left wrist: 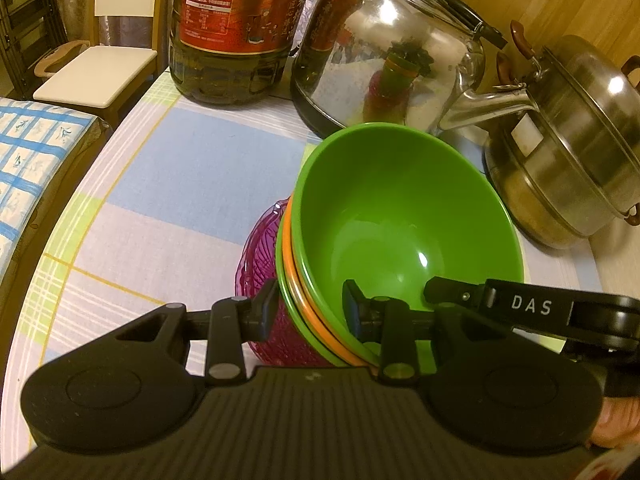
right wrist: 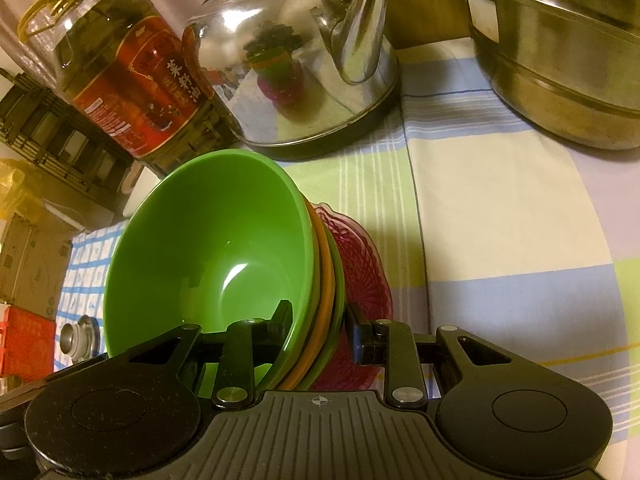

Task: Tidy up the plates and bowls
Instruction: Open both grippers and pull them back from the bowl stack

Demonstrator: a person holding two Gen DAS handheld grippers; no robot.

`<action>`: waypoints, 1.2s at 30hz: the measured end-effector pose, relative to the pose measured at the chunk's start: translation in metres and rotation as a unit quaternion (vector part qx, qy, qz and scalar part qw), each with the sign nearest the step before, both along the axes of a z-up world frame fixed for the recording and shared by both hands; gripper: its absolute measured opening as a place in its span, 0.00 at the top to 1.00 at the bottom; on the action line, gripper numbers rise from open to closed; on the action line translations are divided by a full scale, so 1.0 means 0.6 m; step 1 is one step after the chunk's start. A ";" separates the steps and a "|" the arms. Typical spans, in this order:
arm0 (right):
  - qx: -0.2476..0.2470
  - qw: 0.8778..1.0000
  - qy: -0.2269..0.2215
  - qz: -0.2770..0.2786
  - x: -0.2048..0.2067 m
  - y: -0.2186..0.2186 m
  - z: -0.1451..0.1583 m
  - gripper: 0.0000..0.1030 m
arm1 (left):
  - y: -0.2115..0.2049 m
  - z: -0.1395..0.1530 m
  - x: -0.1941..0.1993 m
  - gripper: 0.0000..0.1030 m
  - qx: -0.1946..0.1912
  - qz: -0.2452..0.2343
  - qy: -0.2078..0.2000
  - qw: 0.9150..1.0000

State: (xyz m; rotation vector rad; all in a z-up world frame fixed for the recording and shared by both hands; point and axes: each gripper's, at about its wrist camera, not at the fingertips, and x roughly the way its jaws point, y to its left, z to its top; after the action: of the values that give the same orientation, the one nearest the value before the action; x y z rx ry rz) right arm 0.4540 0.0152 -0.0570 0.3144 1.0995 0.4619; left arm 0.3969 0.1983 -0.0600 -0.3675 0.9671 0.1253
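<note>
Nested plastic bowls (left wrist: 400,216), a glossy green one on top with an orange and another green rim showing beneath it, sit in a stack gripped from two sides. The left gripper (left wrist: 310,308) is narrowed onto the stack's near rim, one finger (left wrist: 354,304) inside the top green bowl and the other outside against the stacked walls. The right gripper (right wrist: 320,322) clamps the rim at another spot in the same way, one finger inside, one outside. Under the bowl stack lies a translucent magenta cut-pattern plate (right wrist: 364,264), resting on the pastel checked tablecloth (left wrist: 180,168). Just behind the stack stands a shiny steel kettle (left wrist: 384,56). Beside the kettle are a large steel lidded pot (left wrist: 572,152) and a big red-labelled oil bottle (left wrist: 236,28).
</note>
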 end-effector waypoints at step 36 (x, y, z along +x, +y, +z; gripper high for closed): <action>0.002 0.990 -0.129 0.049 -0.101 -0.054 0.085 0.44 | -0.021 0.086 -0.122 0.30 0.060 0.010 -0.097 0.993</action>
State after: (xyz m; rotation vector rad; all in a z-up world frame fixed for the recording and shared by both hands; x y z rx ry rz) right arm 0.3934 -0.0174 -0.0059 0.1975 0.8632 0.5742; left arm 0.3234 0.1855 -0.0085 -0.2726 0.7595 0.1625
